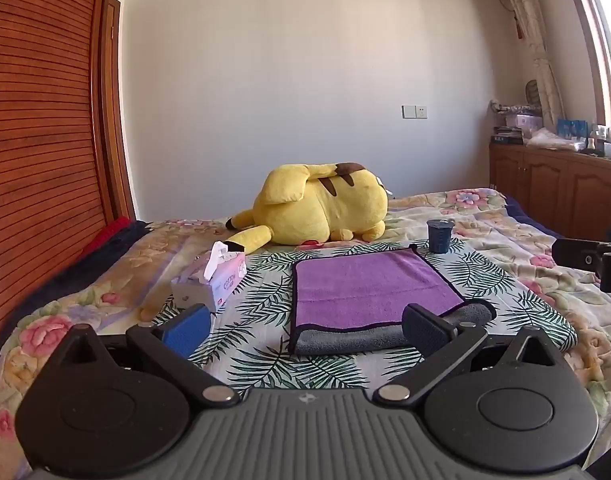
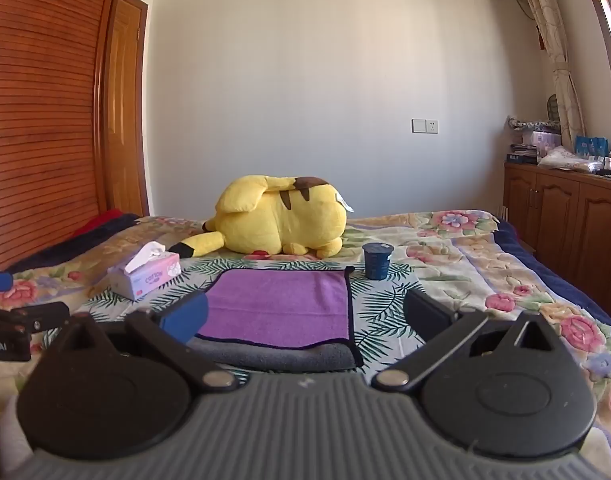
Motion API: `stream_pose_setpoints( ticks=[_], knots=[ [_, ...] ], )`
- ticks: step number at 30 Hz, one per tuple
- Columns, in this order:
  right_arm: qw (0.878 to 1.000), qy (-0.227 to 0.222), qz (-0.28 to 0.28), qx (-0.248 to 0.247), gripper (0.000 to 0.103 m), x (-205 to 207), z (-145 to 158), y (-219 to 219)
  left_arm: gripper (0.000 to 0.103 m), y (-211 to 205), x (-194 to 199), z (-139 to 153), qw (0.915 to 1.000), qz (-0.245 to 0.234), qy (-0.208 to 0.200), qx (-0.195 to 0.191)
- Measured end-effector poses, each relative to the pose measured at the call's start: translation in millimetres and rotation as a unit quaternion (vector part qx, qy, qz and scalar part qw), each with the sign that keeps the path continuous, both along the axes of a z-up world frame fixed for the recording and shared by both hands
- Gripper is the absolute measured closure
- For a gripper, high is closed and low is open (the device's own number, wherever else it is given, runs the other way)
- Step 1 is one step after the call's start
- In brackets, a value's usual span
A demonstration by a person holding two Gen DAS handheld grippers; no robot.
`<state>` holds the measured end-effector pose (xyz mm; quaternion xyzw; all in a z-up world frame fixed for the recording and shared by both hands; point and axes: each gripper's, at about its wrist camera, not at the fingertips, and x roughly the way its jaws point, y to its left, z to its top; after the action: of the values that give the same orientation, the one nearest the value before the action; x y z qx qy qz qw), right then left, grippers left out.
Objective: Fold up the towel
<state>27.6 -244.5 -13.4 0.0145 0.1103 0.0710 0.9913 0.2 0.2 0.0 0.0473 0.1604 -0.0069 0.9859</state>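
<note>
A purple towel (image 1: 365, 284) with dark edging and a grey underside lies folded flat on a leaf-print cloth on the bed; it also shows in the right wrist view (image 2: 281, 304). Its grey lower layer sticks out along the near edge. My left gripper (image 1: 305, 330) is open and empty, held just short of the towel's near edge, with its fingers (image 1: 187, 330) wide apart. My right gripper (image 2: 305, 318) is open and empty, near the towel's near right corner. Each gripper shows at the edge of the other's view.
A tissue box (image 1: 211, 280) stands left of the towel. A dark blue cup (image 1: 439, 236) stands at its far right corner. A yellow plush toy (image 1: 317, 208) lies behind. A wooden wardrobe (image 1: 37, 140) is on the left, and cabinets (image 1: 557, 188) on the right.
</note>
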Motion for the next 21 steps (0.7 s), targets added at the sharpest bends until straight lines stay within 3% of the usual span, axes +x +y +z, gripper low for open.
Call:
stream_pose_setpoints(
  ticks=[21],
  knots=[
    [1.0, -0.001, 0.0, -0.001, 0.0, -0.2, -0.1, 1.8, 0.017, 5.3, 1.1, 2.5, 1.0, 0.007, -0.005, -0.003]
  ],
)
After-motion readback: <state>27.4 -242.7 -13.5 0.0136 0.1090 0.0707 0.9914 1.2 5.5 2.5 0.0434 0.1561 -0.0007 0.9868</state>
